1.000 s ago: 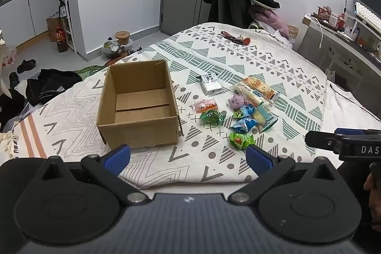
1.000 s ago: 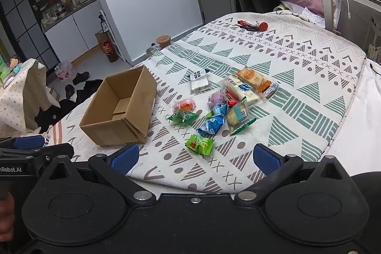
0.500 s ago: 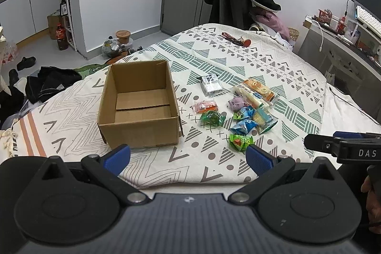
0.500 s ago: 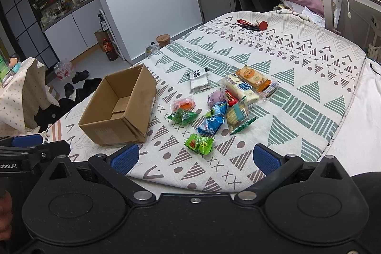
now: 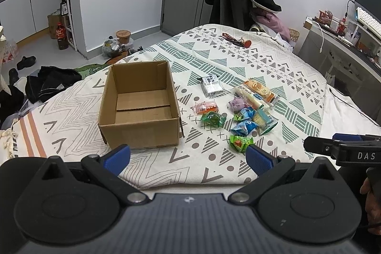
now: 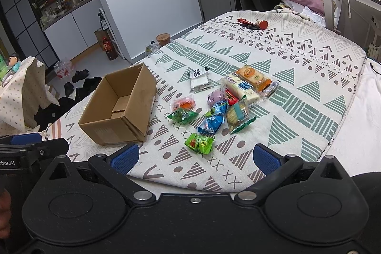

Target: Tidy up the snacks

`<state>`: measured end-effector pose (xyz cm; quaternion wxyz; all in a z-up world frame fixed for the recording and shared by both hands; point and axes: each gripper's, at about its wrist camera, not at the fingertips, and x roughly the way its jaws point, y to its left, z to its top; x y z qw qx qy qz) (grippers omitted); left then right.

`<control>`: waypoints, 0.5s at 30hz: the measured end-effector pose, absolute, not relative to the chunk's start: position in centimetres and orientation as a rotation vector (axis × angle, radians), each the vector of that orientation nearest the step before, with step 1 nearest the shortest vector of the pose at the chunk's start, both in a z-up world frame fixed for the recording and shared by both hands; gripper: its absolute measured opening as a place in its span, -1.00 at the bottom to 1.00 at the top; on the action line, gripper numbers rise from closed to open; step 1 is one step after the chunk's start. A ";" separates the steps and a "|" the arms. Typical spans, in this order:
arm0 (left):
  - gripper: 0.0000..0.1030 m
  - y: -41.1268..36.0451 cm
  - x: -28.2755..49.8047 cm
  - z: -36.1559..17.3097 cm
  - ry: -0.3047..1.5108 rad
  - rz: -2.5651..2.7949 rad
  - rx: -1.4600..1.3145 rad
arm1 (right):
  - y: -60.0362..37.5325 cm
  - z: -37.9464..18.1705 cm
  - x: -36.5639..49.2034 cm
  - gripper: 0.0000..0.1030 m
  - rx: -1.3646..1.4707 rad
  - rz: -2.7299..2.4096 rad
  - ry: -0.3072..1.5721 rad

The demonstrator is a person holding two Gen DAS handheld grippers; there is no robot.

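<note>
An open brown cardboard box (image 5: 139, 106) sits empty on the bed's patterned cover (image 5: 273, 68), and the snacks lie scattered just right of the box, the bright green wrapped candy (image 6: 199, 143) nearest the bed's front edge. The left tool (image 5: 188, 160) hangs at that edge before the box, blue-padded fingers (image 5: 117, 158) spread wide and holding nothing. The right tool (image 6: 195, 158) hovers level right of the box, short of the green candy, likewise spread and empty.
</note>
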<state>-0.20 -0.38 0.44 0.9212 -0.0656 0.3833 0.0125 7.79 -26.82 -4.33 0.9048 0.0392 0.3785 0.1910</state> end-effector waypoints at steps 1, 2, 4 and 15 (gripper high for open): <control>0.99 -0.4 -0.2 0.5 0.788 0.026 -0.136 | -26.8 -4.3 7.8 1.00 0.081 0.395 0.782; 0.99 -0.4 -0.2 0.5 0.788 0.025 -0.136 | -26.8 -4.3 7.8 1.00 0.081 0.395 0.782; 0.99 -0.4 -0.2 0.5 0.789 0.025 -0.134 | -26.8 -4.4 7.8 1.00 0.080 0.394 0.782; 0.99 -0.2 -0.2 0.3 0.790 0.029 -0.138 | -26.8 -4.3 7.8 1.00 0.081 0.396 0.782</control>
